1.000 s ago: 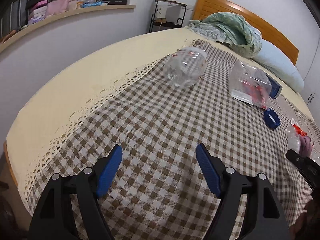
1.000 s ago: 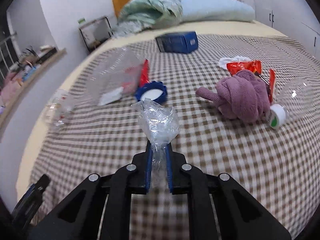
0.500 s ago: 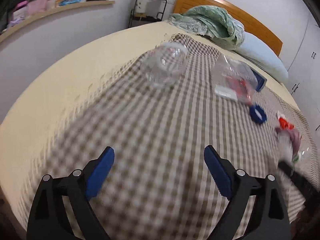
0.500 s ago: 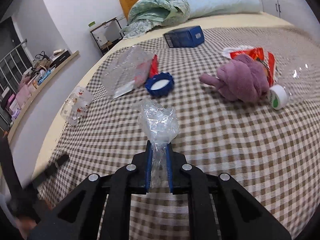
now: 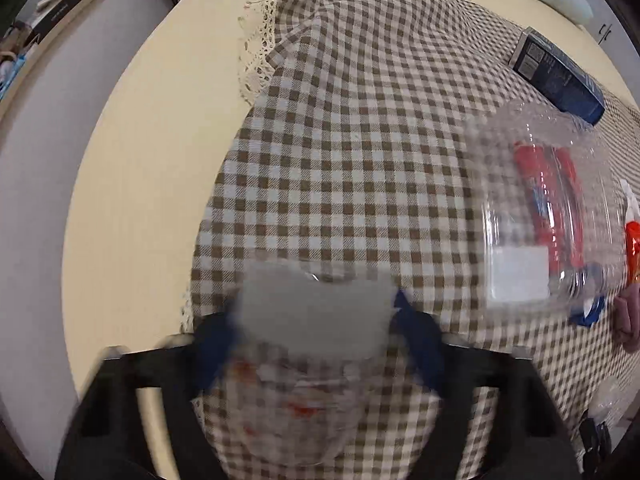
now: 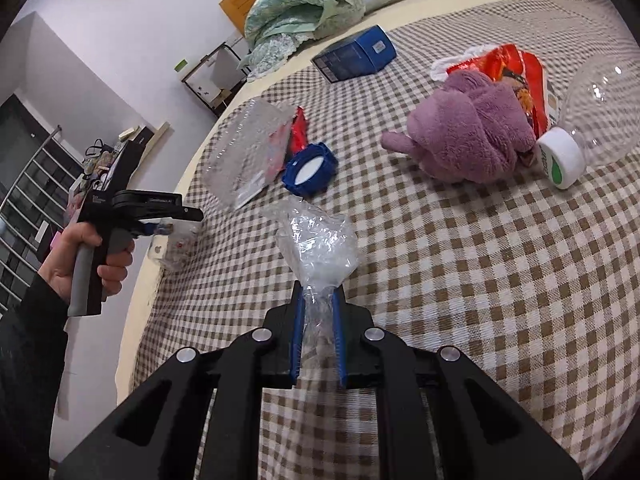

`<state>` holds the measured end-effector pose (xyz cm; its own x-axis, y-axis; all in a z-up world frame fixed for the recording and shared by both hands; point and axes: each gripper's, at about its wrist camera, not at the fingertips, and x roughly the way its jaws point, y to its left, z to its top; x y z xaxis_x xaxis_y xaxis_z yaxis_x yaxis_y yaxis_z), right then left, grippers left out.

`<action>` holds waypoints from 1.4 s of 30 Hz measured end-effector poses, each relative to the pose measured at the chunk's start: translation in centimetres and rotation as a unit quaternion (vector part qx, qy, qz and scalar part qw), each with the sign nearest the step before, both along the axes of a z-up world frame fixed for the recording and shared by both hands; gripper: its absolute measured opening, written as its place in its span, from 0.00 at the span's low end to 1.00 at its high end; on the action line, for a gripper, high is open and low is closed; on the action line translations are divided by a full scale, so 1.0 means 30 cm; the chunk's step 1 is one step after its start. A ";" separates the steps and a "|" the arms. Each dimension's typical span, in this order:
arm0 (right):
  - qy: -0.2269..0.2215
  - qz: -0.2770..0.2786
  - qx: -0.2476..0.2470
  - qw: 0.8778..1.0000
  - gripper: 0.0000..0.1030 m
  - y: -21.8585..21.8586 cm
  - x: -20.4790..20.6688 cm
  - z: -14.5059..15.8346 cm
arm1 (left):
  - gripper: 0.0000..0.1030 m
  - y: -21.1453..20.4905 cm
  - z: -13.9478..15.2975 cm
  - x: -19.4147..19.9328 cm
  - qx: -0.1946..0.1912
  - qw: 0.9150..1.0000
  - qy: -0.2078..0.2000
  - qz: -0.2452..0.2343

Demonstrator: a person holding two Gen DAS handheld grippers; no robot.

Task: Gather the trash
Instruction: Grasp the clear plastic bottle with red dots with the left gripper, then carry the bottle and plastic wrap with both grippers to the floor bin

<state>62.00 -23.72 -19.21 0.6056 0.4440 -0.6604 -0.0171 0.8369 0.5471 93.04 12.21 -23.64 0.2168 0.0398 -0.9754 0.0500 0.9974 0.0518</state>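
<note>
On the checked cloth (image 6: 480, 280), near its left edge, lies a small clear bottle (image 5: 308, 312). My left gripper (image 5: 316, 320) points steeply down over it; the jaws are closing with the bottle between the blue pads, and the blurred picture shows no firm press. From the right wrist view a hand holds that left gripper (image 6: 160, 226) over the small bottle (image 6: 178, 246). My right gripper (image 6: 318, 300) is shut on a crumpled clear plastic bag (image 6: 316, 240), held above the cloth.
A large clear jar (image 6: 248, 152) lies beside a blue lid (image 6: 310, 168). To the right are a purple cloth (image 6: 468, 136), a red snack wrapper (image 6: 516, 64) and a white-capped clear bottle (image 6: 600, 112). A blue box (image 6: 356, 54) sits toward the pillows.
My left gripper swept across the bed to the small clear bottle and tipped downward, its jaws widening, then narrowing around the bottle. The right gripper shifted slightly, still holding the plastic bag.
</note>
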 end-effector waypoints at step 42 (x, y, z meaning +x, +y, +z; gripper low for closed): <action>-0.084 0.019 -0.052 0.995 0.13 0.025 -0.313 0.189 | 0.51 -0.004 0.146 -1.195 -0.102 0.970 -0.222 -0.009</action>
